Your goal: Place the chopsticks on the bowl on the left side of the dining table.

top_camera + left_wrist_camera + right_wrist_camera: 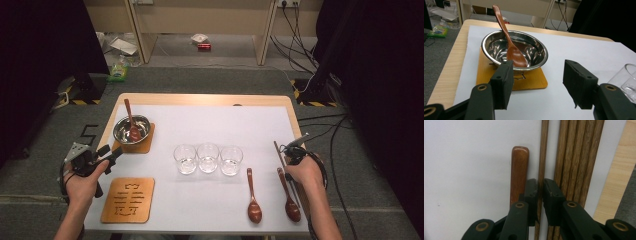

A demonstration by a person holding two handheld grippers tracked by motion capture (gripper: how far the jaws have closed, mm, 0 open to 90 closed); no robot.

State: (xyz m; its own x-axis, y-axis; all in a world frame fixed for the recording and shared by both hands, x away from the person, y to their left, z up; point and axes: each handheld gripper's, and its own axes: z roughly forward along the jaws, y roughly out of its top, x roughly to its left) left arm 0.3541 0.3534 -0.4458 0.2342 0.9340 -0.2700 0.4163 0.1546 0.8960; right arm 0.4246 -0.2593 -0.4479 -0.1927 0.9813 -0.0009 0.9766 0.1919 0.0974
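Right gripper view is showing the right gripper [541, 192] with its two black, blocky jaws pressing together on a single thin chopstick [542, 157], a slim brown rod of grained wood running straight from six o'clock to twelve o'clock through the narrow gap between the pads. Just beside it toward three o'clock, a bundle of chopsticks [576, 157] is lying parallel, ribbed and streaked with the same dark grain. Toward nine o'clock the rounded, glossy reddish handle end of a wooden spoon [519, 167] is lying close alongside, also pointing to twelve o'clock, on the smooth white table cover [469, 170]. In the high view the right hand [303, 171] is resting at the table's four o'clock edge, and the pinched chopstick is lying there lengthwise, its far tip leaning slightly toward eleven o'clock. A second wooden spoon [253, 197] is lying nearby, bowl toward six o'clock. Three clear, round glass tumblers [208, 158] are standing in a touching row at the centre. The left gripper [537, 82] is hovering with its jaws spread wide and nothing between them, facing a shiny, dented-looking steel bowl [534, 47] on a square wooden coaster [534, 80]; a third red-brown spoon [510, 45] is leaning in that bowl, handle tilting toward eleven o'clock.
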